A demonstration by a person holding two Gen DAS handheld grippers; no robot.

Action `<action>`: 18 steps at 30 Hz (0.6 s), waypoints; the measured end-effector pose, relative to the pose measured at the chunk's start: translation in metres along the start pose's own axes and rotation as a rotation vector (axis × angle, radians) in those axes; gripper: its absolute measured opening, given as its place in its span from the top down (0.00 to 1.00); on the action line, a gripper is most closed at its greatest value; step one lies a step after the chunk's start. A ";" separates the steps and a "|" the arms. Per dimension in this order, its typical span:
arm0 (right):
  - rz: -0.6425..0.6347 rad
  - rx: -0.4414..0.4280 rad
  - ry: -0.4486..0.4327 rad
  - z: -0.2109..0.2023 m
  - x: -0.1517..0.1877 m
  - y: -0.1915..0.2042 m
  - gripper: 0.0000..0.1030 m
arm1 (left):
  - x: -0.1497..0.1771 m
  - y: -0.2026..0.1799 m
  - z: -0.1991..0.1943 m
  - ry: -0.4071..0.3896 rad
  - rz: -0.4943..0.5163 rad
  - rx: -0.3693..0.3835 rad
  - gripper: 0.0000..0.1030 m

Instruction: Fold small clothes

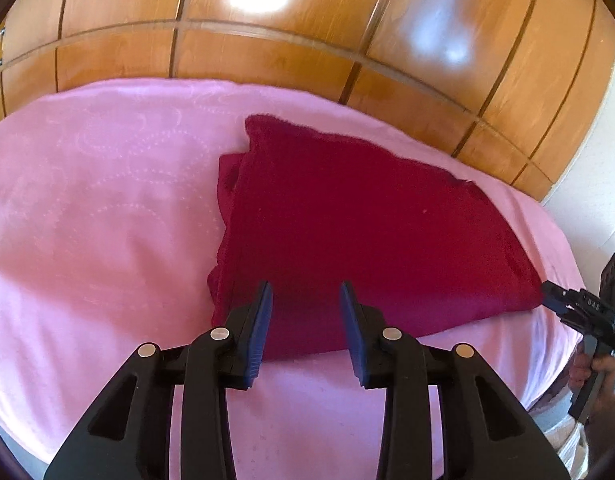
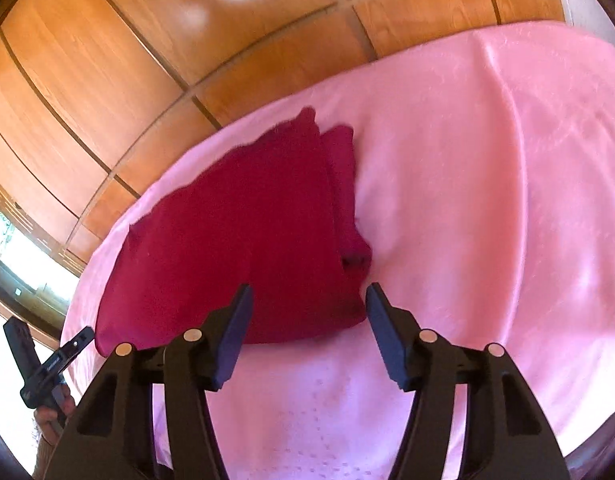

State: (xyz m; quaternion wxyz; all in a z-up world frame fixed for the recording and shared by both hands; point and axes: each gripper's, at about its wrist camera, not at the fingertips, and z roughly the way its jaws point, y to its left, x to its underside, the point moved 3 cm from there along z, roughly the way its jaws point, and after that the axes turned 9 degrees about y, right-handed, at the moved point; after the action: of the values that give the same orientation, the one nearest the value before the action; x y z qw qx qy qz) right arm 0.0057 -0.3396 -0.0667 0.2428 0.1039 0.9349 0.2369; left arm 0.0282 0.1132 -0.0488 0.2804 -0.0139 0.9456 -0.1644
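A dark red garment point(image 1: 367, 220) lies folded in layers on a pink bedsheet point(image 1: 107, 220). My left gripper point(image 1: 306, 286) hovers over its near edge, open, with nothing pinched between the blue pads. In the right wrist view the same garment point(image 2: 235, 240) lies left of centre on the sheet point(image 2: 487, 200). There my right gripper point(image 2: 309, 287) stands open above the garment's near right corner, its jaws wider apart and holding nothing. The right gripper point(image 1: 551, 292) also shows at the garment's right corner, and the left gripper point(image 2: 85, 336) at its left corner.
Glossy wooden wardrobe doors point(image 1: 267, 52) rise right behind the bed, and appear again in the right wrist view point(image 2: 107, 60). A person's hand point(image 1: 599, 368) holds the right gripper's handle. A bright window point(image 2: 11, 240) is at the far left. The sheet spreads out beside the garment.
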 end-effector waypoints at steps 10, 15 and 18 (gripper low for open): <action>-0.047 0.168 0.059 0.023 -0.001 -0.014 0.79 | 0.002 0.010 0.019 0.057 -0.013 -0.090 0.68; -0.061 0.155 0.051 0.008 -0.006 -0.005 0.52 | 0.000 0.008 0.006 0.039 -0.003 -0.085 0.62; -0.070 0.141 -0.016 -0.003 -0.023 0.002 0.37 | -0.002 0.005 -0.001 0.012 0.013 -0.091 0.57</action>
State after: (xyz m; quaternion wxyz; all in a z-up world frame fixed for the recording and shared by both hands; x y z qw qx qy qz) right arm 0.0245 -0.3462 -0.0538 0.2505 0.0897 0.9504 0.1611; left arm 0.0299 0.1187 -0.0482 0.2746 -0.0196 0.9539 -0.1193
